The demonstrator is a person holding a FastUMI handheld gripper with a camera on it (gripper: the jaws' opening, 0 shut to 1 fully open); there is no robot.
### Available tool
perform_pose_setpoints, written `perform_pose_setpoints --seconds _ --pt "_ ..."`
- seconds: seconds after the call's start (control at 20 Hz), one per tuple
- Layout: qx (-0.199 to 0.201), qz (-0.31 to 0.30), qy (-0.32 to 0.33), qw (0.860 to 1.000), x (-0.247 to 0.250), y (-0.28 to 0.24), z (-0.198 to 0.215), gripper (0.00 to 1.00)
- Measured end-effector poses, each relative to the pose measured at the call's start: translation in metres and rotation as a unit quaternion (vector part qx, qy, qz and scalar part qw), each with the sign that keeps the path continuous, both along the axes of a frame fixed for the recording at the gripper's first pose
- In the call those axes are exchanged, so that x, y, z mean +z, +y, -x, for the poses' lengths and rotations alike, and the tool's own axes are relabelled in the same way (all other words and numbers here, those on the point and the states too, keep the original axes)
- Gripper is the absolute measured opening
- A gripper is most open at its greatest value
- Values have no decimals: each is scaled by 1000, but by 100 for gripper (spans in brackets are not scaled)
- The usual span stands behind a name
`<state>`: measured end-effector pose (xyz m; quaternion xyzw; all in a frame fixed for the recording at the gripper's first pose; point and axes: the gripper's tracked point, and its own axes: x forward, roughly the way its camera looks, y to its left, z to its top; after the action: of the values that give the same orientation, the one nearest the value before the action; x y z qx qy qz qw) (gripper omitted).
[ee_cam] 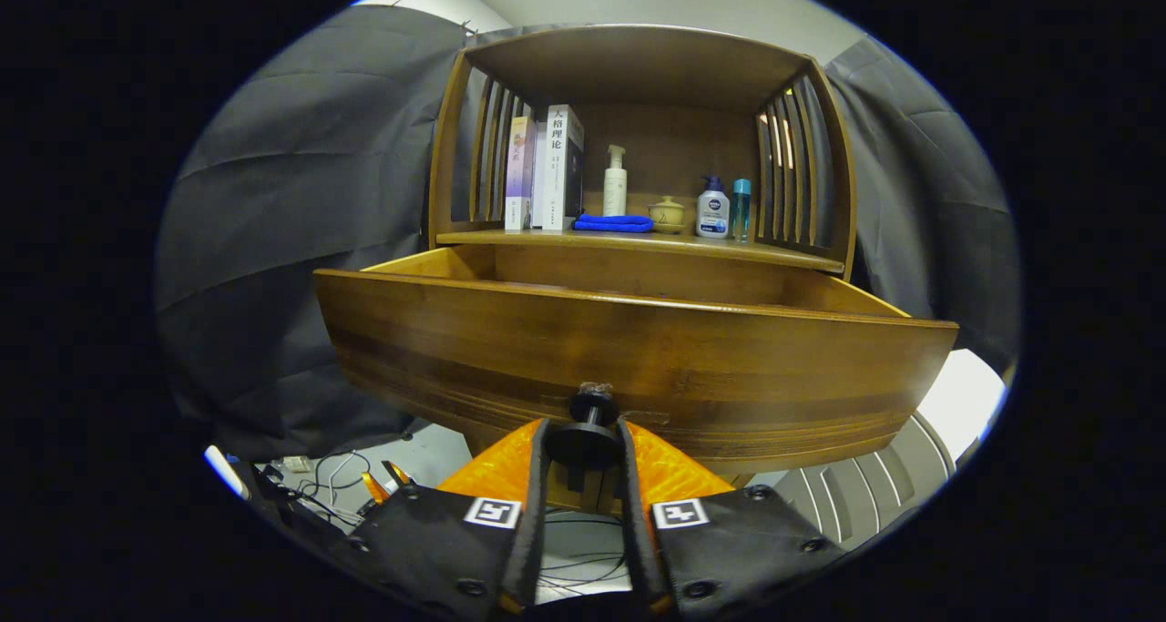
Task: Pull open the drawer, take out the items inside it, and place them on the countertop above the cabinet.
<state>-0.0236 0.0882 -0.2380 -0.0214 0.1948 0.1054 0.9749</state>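
Observation:
A wooden cabinet's drawer (638, 349) stands pulled well out toward me, its broad front panel close ahead. The drawer's dark round knob (588, 440) sits between my two fingers, and my gripper (586, 444) is shut on it. The drawer's inside is hidden behind the front panel, so I see nothing of its contents. Above and behind the drawer runs the countertop (783, 253), which carries a folded blue cloth (613, 224), a white pump bottle (616, 183), a small ceramic pot (667, 213), a white-and-blue bottle (712, 210), a teal bottle (741, 209) and upright books (547, 171).
The cabinet's hutch has slatted sides (792, 171) and a top board over the countertop. Cables (332, 485) lie on the floor below left. A white ribbed object (865, 485) sits low on the right.

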Motion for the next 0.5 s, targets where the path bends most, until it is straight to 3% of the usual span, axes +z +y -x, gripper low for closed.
perform_pose_setpoints --seconds 0.25,0.5 --pt "20 20 -105 994 76 -3 -11 70" --pt "29 -34 -103 994 133 -1 -40 98"
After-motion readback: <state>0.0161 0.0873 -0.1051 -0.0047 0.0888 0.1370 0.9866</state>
